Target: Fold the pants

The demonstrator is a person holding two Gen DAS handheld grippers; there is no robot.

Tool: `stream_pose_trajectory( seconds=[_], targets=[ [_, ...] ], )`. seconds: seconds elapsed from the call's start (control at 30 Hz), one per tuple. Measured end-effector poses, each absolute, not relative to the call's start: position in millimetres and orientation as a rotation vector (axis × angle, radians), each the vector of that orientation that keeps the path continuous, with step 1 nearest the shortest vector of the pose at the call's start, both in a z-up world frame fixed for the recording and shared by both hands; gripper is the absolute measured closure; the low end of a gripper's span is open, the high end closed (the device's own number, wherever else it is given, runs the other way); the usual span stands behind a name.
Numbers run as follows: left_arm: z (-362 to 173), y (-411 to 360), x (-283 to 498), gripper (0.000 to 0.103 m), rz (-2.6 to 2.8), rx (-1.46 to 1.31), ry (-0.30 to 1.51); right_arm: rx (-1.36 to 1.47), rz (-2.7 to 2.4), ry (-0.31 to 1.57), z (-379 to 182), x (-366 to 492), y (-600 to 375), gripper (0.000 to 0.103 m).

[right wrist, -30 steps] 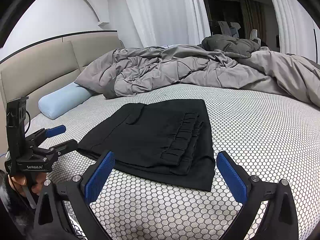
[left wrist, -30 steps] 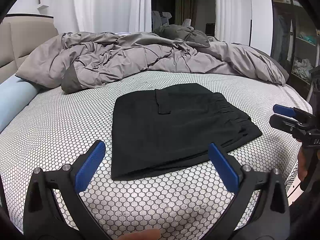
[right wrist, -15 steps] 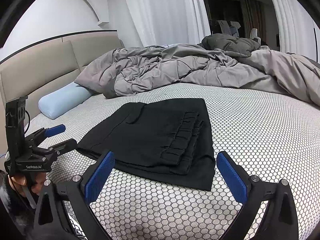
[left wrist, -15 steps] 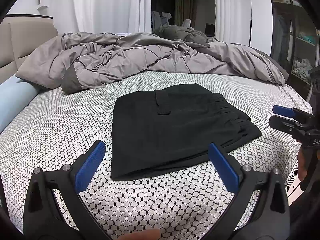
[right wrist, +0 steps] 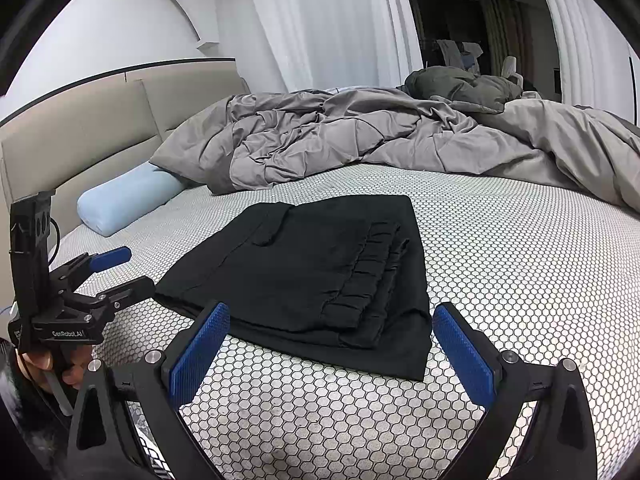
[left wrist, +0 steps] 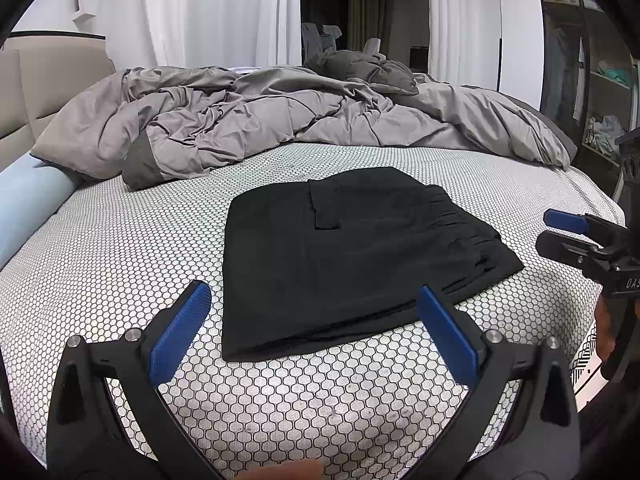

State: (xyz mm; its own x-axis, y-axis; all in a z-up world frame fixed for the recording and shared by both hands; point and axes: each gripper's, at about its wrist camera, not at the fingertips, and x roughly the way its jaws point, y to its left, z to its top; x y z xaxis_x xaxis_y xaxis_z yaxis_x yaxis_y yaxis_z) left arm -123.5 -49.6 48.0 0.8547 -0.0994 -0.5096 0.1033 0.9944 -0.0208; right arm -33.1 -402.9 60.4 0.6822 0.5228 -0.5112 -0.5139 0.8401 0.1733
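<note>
From my left wrist view, the black pants (left wrist: 352, 256) lie folded into a flat rectangle on the honeycomb-patterned bed (left wrist: 120, 264), just ahead of my left gripper (left wrist: 316, 332). Its jaws stand wide apart and hold nothing. My right gripper (left wrist: 560, 232) shows at the right edge, beside the waistband end, also with a gap between its jaws and nothing in them. I judge the folding nearly or fully done; if one more fold is wanted, I would need to pinch the near edge at both corners and carry it over.

From my right wrist view, the gathered waistband sits on top of the pants (right wrist: 320, 276), close before my right gripper (right wrist: 328, 344), spread wide and empty. My left gripper (right wrist: 116, 272) hovers at the pants' far-left edge. How many layers lie underneath I cannot tell; the black cloth hides its creases.
</note>
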Motion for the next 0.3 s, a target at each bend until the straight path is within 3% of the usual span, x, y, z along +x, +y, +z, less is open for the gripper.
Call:
stream_pose_trajectory(
  seconds=[0.3],
  targets=[
    [48.0,-49.3,-124.9,0.001,-0.107,0.005,0.53,0.018,0.583,0.577,60.5,-32.8,-403.1,0.0]
  ],
)
